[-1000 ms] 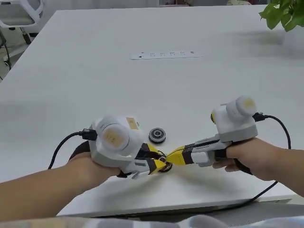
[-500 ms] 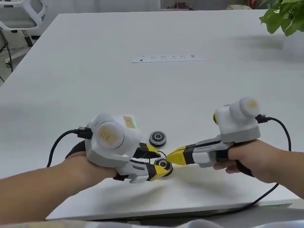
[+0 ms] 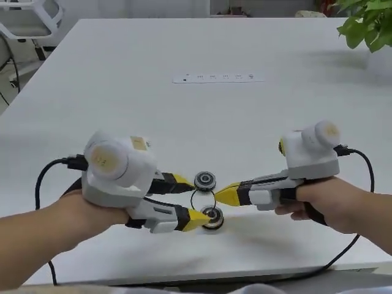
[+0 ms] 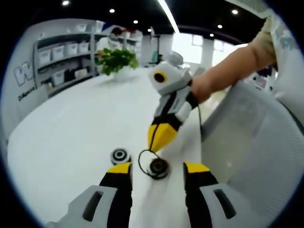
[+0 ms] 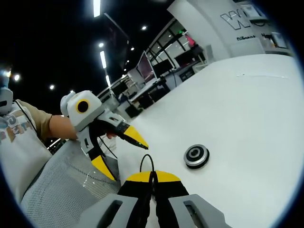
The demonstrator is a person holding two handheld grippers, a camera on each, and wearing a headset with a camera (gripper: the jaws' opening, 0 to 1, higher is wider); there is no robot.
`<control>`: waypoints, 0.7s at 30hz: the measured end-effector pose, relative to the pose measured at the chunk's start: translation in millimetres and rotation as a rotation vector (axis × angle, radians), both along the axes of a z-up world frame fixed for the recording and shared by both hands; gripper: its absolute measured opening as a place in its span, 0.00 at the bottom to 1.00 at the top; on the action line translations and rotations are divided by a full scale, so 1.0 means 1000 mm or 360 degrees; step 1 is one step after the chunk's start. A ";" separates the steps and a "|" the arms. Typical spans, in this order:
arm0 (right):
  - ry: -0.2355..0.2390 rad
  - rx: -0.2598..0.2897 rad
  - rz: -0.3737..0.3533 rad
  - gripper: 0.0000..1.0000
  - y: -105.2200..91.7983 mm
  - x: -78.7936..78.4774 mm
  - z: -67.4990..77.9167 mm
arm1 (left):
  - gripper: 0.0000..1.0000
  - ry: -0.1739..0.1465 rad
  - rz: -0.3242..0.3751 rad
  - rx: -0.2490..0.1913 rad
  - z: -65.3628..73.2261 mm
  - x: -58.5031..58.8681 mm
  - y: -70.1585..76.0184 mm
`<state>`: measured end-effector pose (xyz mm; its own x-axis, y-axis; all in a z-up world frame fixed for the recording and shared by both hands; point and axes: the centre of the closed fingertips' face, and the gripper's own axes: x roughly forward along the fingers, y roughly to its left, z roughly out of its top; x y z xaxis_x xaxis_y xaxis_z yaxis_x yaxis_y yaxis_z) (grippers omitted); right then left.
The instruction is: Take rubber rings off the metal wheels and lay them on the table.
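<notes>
My right gripper [image 3: 218, 195] is shut on a thin black rubber ring [image 3: 192, 199], which hangs as a loop from its yellow tips just above the white table [image 3: 184, 116]. In the right gripper view the ring [image 5: 141, 164] rises from the pinched tips [image 5: 152, 176]. My left gripper [image 3: 194, 198] stands open, and a bare metal wheel [image 3: 212, 217] rests by its near fingertip. That wheel [image 4: 158, 167] lies between the jaws in the left gripper view. A second wheel [image 3: 205, 180] with a black rim lies just beyond, also seen as wheel [image 5: 196, 156].
A white power strip [image 3: 212, 78] lies at mid-table. A green plant [image 3: 367, 21] is at the far right corner and a chair [image 3: 27, 15] at the far left. Black cables [image 3: 361, 184] trail from both grippers near the table's front edge.
The left gripper, earlier closed around the near wheel, has opened and drawn back left. The ring now hangs free from the right gripper beside the wheel.
</notes>
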<state>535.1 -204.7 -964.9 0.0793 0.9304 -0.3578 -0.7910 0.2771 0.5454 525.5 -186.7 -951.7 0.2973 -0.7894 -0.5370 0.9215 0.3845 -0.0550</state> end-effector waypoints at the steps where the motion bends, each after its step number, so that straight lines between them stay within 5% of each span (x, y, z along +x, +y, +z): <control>1: 0.0003 0.0006 0.0005 0.00 0.002 0.000 0.001 | 0.45 -0.0008 0.0009 0.0000 0.001 0.000 0.003; 21: -0.0039 -0.0044 0.0067 0.00 0.038 0.012 -0.002 | 0.51 -0.0018 0.0187 -0.0029 0.007 0.002 0.050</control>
